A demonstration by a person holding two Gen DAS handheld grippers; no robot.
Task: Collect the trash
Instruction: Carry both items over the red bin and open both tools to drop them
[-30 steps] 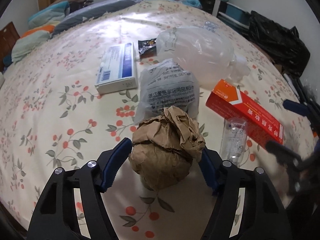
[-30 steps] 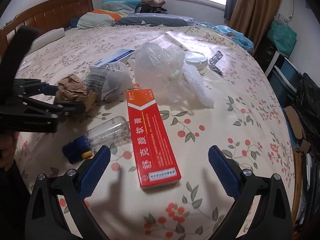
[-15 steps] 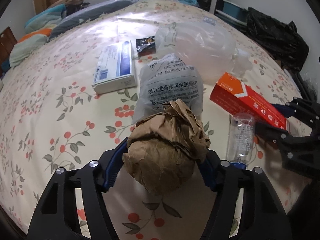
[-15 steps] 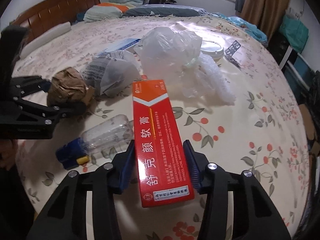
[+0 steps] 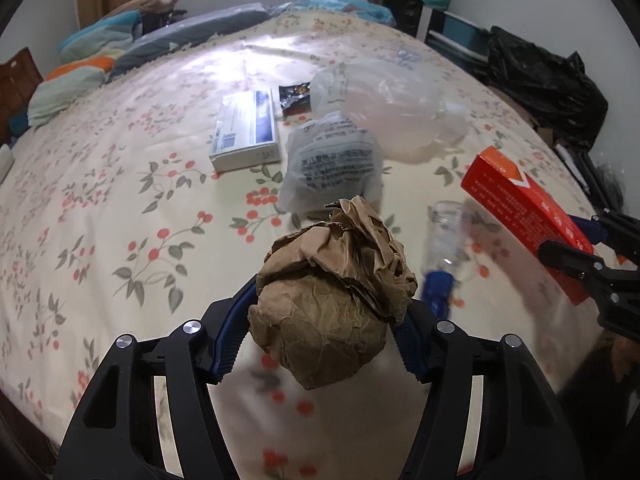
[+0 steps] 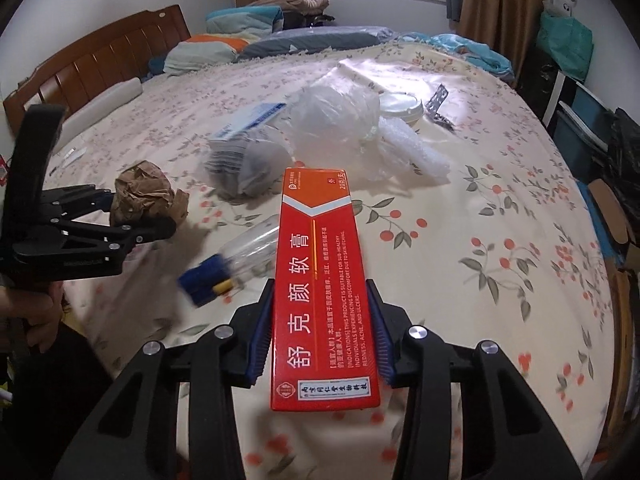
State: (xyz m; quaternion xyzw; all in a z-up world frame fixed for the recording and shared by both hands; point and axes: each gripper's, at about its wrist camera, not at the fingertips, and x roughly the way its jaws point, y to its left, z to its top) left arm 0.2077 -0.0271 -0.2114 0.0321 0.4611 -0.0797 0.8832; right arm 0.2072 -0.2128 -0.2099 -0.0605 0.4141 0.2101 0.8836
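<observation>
The long red cardboard box with white Chinese lettering (image 6: pixel 324 292) had just gone from lying flat on the flowered bedsheet (image 6: pixel 500 240) to being clamped in the right claw (image 6: pixel 320 332), whose jaws had closed in on its long sides within the last second; it now sat lifted and tilted clear of the sheet. The crumpled ball of brown paper (image 5: pixel 332 304) was likewise pinched in the left claw (image 5: pixel 320 344), which had tightened slightly on it and raised it off the bed. Two pieces of trash were therefore in hand together, probably ready to be carried to a bin, though none showed in either view. Still left on the bed were the clear plastic bottle with a blue cap (image 6: pixel 236 264), the printed white plastic bag (image 5: pixel 332 164), the blue-and-white flat box (image 5: pixel 246 132) and the big clear crumpled bag (image 5: pixel 392 112).
</observation>
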